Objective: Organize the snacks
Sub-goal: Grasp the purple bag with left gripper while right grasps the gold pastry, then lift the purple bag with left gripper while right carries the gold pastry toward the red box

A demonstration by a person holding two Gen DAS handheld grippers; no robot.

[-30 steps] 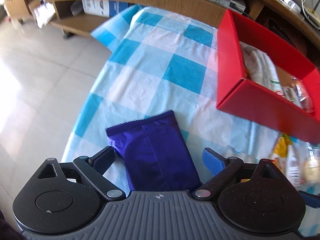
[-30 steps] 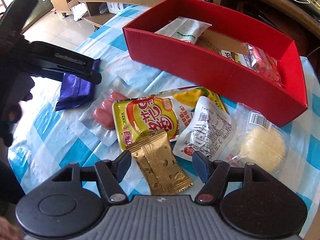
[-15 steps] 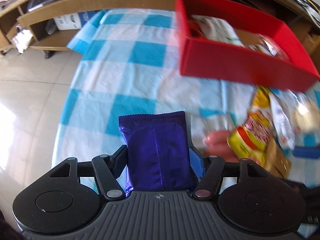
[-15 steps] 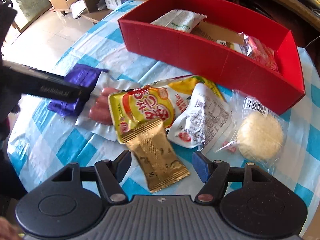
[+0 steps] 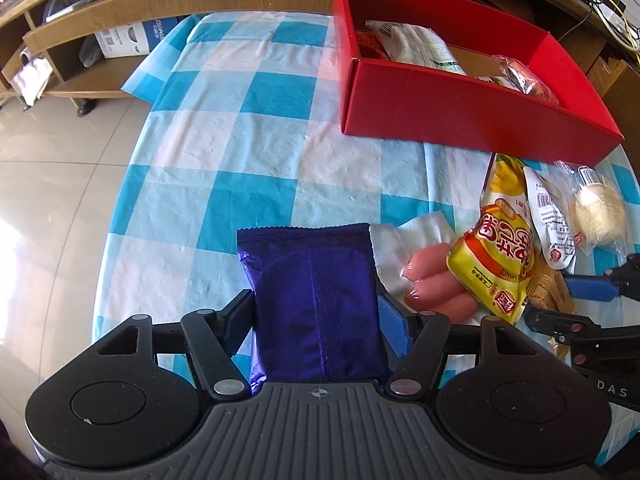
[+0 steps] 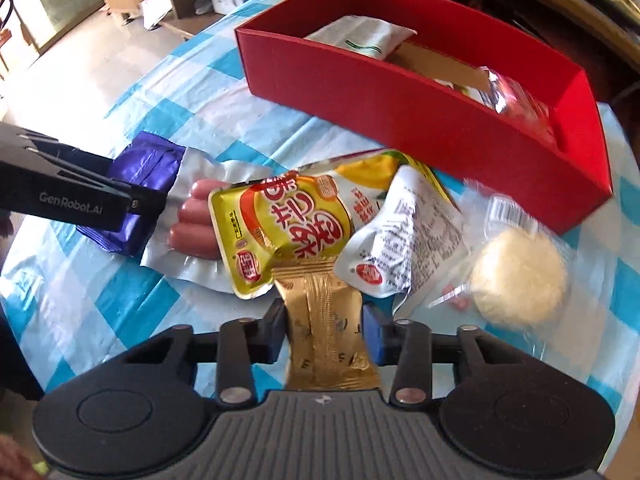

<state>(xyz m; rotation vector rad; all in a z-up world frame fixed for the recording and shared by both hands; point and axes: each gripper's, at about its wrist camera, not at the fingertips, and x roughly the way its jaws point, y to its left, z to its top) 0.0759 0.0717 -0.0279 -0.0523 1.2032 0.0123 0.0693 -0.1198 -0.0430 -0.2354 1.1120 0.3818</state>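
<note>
- While both tools point steeply down at the bench (image 5: 248,148), the left tool (image 5: 316,308) is closed on the purple packet (image 5: 316,300), its pads pressing both long edges.
- The right tool (image 6: 325,328) is clamped at its narrowest on the gold packet (image 6: 324,320), whose far end lies under the yellow pouch (image 6: 280,224).
- Just ahead of the right tool, a white sachet (image 6: 404,240) leans on the yellow pouch; to the tool's right is a round pale cake in clear wrap (image 6: 518,276).
- Left of the yellow pouch, the sausage pack (image 6: 192,220) lies touching the purple packet.
- Farther ahead of both tools stands the red box (image 6: 400,112), already holding a white-green packet (image 6: 360,40) and a clear-wrapped snack (image 6: 516,96).
</note>
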